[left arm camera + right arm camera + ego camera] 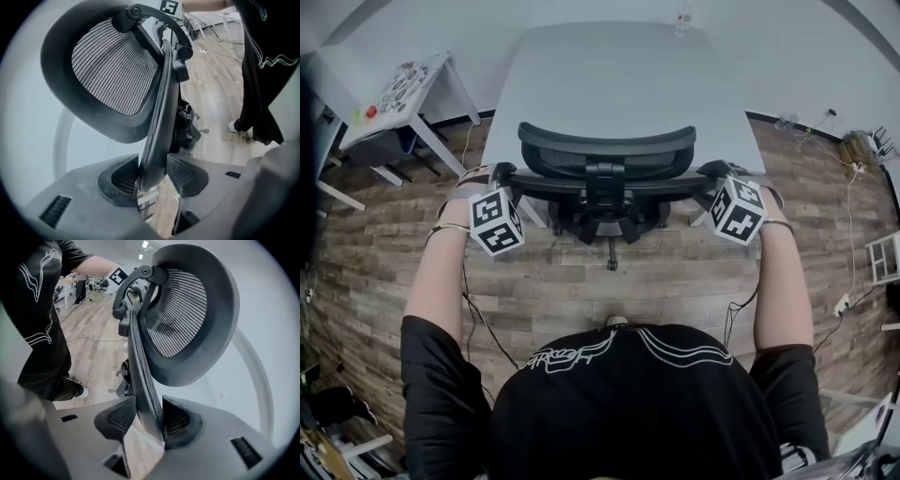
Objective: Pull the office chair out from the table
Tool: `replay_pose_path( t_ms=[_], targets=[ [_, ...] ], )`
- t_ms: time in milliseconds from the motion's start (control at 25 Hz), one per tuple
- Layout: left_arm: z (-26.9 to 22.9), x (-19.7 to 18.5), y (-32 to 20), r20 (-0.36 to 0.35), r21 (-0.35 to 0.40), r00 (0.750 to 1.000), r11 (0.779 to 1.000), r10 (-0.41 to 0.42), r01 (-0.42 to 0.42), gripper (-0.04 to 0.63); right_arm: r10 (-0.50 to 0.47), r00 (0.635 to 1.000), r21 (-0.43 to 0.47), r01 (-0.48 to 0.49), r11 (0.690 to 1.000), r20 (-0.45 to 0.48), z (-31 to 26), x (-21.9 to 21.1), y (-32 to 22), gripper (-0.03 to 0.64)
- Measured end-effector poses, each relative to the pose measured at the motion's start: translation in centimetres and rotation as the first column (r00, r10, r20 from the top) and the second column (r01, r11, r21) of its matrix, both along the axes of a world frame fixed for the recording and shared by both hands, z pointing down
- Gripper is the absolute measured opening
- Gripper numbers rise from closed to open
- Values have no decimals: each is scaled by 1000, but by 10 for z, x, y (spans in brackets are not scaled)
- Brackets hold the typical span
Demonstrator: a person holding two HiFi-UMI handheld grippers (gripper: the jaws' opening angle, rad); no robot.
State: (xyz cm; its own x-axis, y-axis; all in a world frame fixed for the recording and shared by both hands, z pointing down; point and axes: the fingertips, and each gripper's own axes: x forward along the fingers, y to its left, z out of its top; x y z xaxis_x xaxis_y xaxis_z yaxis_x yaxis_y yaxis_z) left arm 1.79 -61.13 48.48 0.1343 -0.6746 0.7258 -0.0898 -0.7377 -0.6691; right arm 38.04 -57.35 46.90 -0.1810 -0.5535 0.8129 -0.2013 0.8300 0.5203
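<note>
An office chair (606, 173), black with a mesh back, stands pushed in against the near edge of a pale grey table (609, 75). Its back faces the person. The seat does not show and is probably under the tabletop.

The backrest (159, 122) is a thin curved rim with mesh stretched across it. A mesh headrest (108, 70) sits above it on a bracket.

The left gripper (487, 178) is clamped on the left edge of the backrest. In the left gripper view, the rim stands between the pads (124, 180) and both press on it. The right gripper (722, 176) is likewise closed on the right edge, with the rim wedged between its textured pads (180, 420). Both grippers sit at about the same height, just below the headrest.

The person stands close behind the chair on a wood-plank floor (581, 281), arms reaching forward. Cables (478, 319) trail across the floor near their body. A small white side table (403, 94) stands to the left, well apart.

The grip looks set, so the pull comes next. It should go best if both hands draw straight back together, so the chair does not swivel. The clamps need to stay firm because the rim is thin and could slip. The person will probably need to step back to make room, watching the cables.
</note>
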Motion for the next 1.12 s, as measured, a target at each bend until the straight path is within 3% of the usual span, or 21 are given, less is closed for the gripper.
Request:
replay_pose_path(
  t_ms=[200,480,640,880,1120],
  targets=[
    [-2,1,-4,7,10,999,999,-31,31,183,17,1000,-8,-17,1000,-8,-1,1,-1,193],
    [-2,-2,4,21,-32,997,996,-79,80,184,23,1000,-11,-23,1000,11,-5,-1,14,193],
    [-2,-7,17,22,-26,997,997,-68,69,184,42,999,-10,-42,999,16,-5,-7,33,195],
    [5,-11,84,-14,4,1000,1000,-21,21,184,121,992,36,-120,992,-28,5,-11,102,204],
    [2,-14,123,-42,25,999,1000,8,-7,184,200,976,69,-195,978,-87,6,-12,133,213]
  ],
)
